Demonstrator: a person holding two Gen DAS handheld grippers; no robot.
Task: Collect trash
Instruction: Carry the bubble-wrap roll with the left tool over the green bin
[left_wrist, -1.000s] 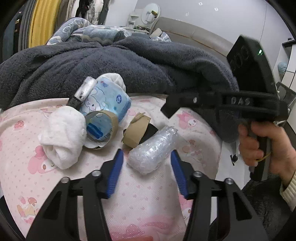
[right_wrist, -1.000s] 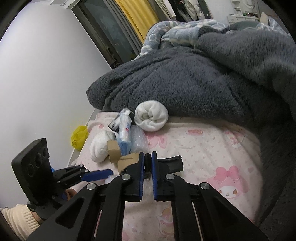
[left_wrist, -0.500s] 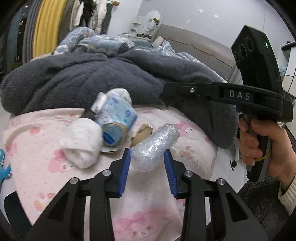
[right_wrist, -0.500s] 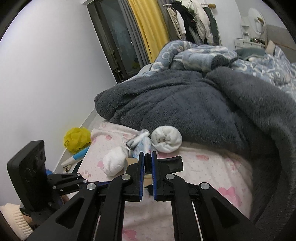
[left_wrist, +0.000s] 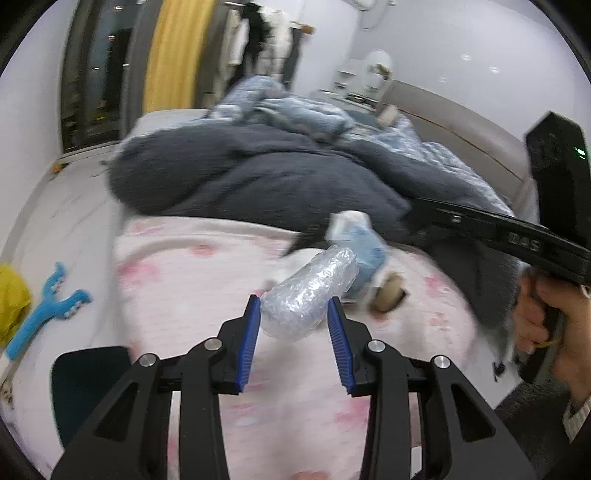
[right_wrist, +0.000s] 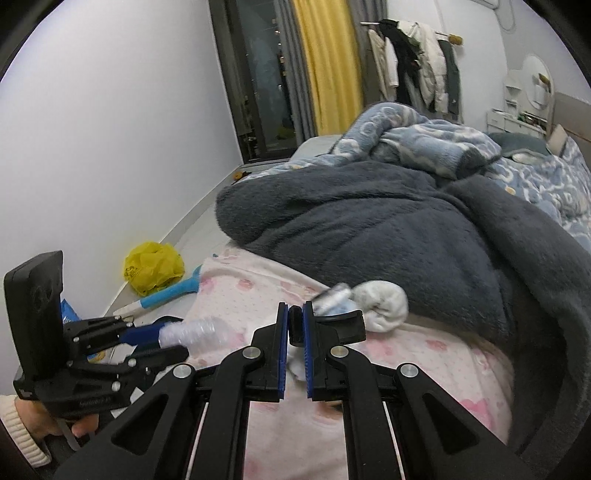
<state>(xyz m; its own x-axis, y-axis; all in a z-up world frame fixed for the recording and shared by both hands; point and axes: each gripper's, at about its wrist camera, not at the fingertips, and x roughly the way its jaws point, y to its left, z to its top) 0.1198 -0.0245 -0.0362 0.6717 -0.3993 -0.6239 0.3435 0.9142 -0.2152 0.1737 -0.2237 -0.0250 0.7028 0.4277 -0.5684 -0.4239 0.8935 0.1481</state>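
Between the blue pads of the left gripper (left_wrist: 291, 328) sits a roll of bubble wrap (left_wrist: 310, 295), clamped on both sides and sticking out ahead of the fingertips, lifted clear of the pink printed sheet (left_wrist: 192, 295) below it. Far to this gripper's left, on the floor, lie a blue plastic toy (left_wrist: 48, 306) and a yellow bag (right_wrist: 153, 266). Just beyond the roll's far end, still on the sheet, a blurred blue-and-white packet (left_wrist: 360, 243) and a piece of brown cardboard (left_wrist: 388, 299) rest near the edge of a dark grey fleece blanket (left_wrist: 258, 177).

Further right, the right gripper (right_wrist: 295, 343) has its jaws pressed on a small black object (right_wrist: 294, 325), which fills the narrow gap between the pads. Just ahead and to its right, a rolled white sock (right_wrist: 384, 306) lies on the sheet against the grey blanket.
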